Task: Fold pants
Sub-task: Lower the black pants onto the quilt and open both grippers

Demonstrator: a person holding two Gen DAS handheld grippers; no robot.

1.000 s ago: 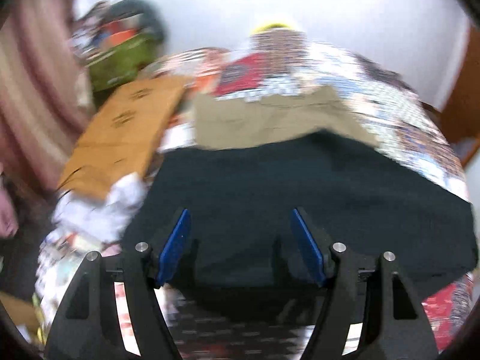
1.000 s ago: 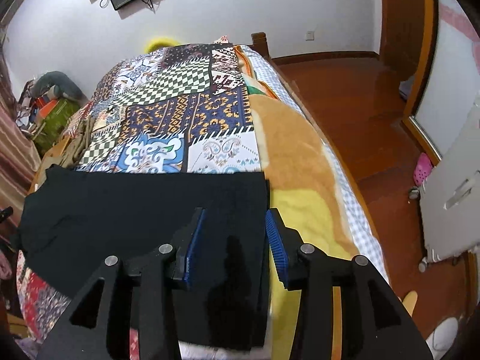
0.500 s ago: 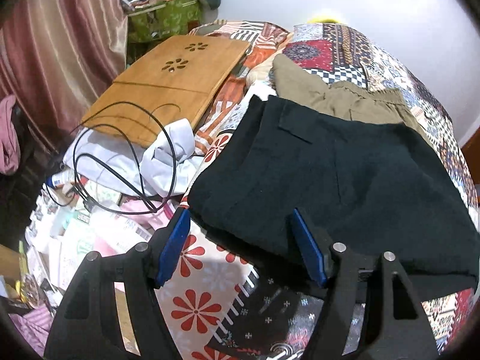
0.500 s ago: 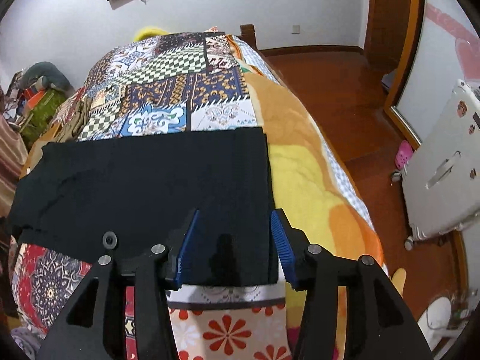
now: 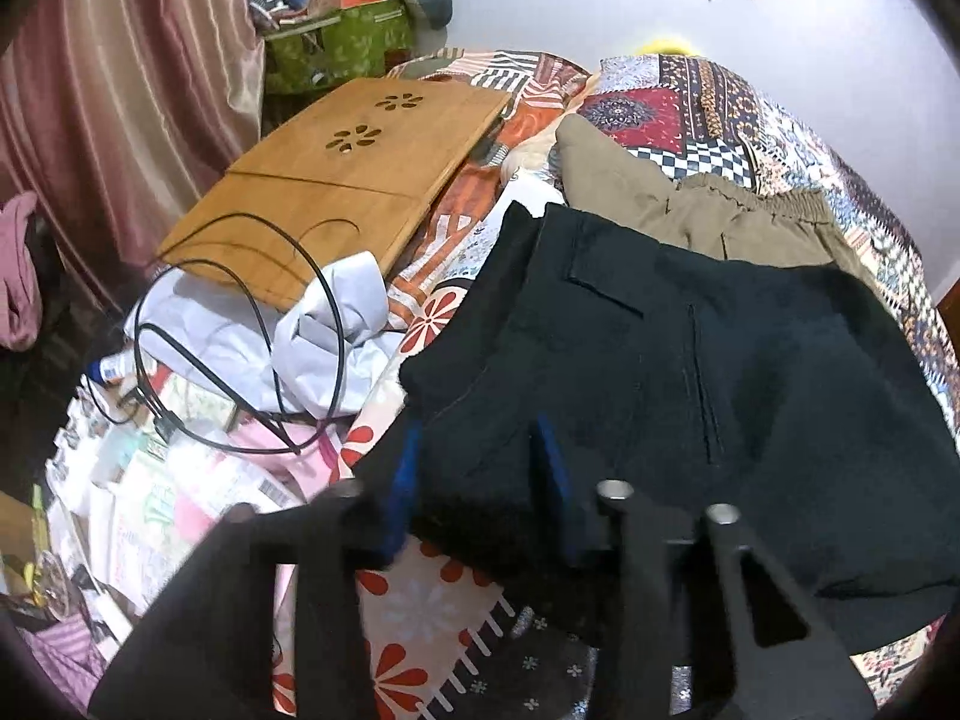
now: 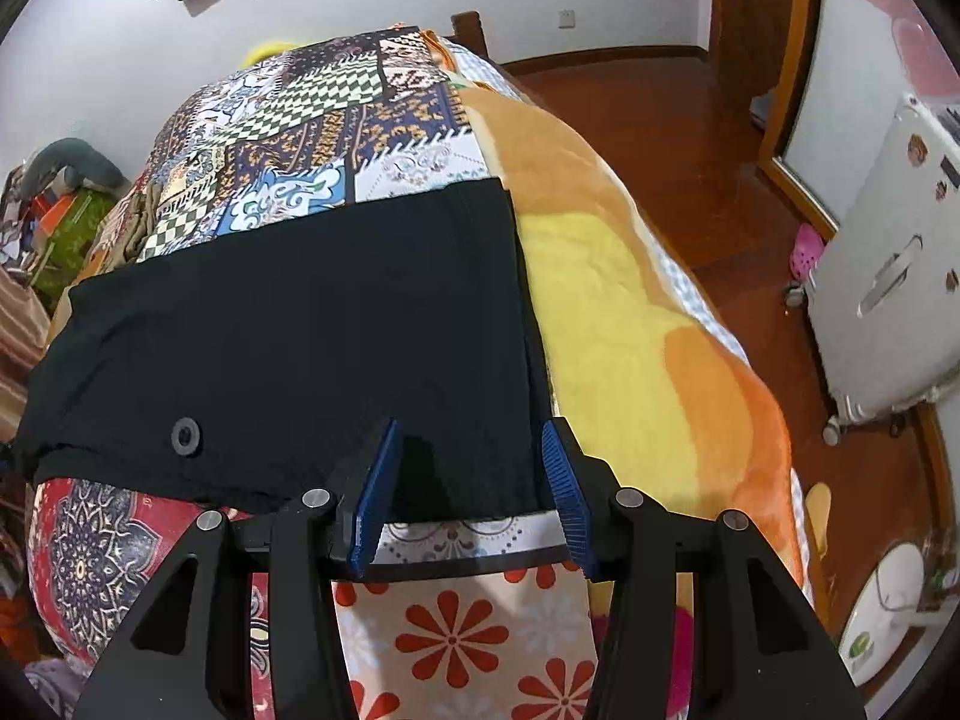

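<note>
From the left gripper, whose blue pads sit partly apart over a corner of the black pants, the way toward 9 and 10 o'clock is crowded: a looped black cable lies on crumpled white cloth, with a wooden lap tray beyond at 11; khaki pants touch the black ones at 1 o'clock; from the right gripper, wide apart at the pants' hem, bare yellow-orange blanket lies open toward 2 o'clock; past the bed edge at 3 stands a white wheeled cabinet.
</note>
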